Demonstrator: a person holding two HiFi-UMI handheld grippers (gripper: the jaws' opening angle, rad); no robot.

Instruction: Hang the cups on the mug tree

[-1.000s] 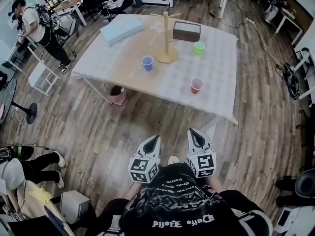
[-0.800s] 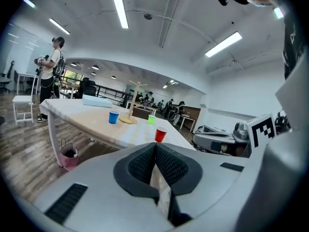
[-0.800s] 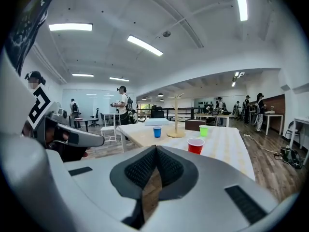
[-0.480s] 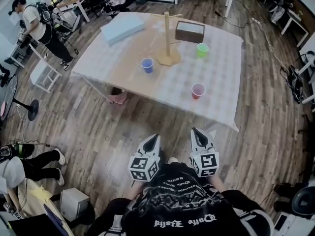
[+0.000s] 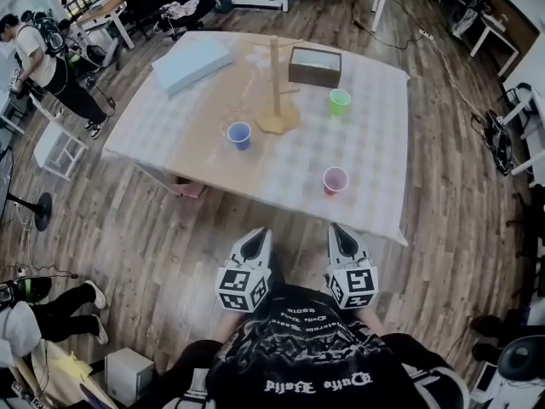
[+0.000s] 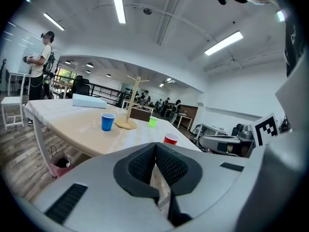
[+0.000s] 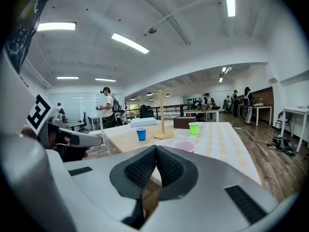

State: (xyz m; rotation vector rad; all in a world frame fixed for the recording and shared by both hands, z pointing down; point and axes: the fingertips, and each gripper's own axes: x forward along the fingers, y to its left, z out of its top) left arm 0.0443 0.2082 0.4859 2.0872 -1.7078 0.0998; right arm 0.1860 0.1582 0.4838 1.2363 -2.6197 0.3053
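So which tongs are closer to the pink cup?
Right. The right tongs point straight at the pink cup from just off the table edge; the left tongs sit farther off to its left.

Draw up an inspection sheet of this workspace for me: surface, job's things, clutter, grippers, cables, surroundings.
Surface: table under a checked cloth.
Job's things: mug tree, nothing hung on it; blue cup, green cup and pink cup upright on the table.
Clutter: brown box; pale blue slab.
Grippers: left gripper and right gripper shut, empty, short of the table.
Cables: cable on the floor at right.
Surroundings: person standing at left; other desks behind.
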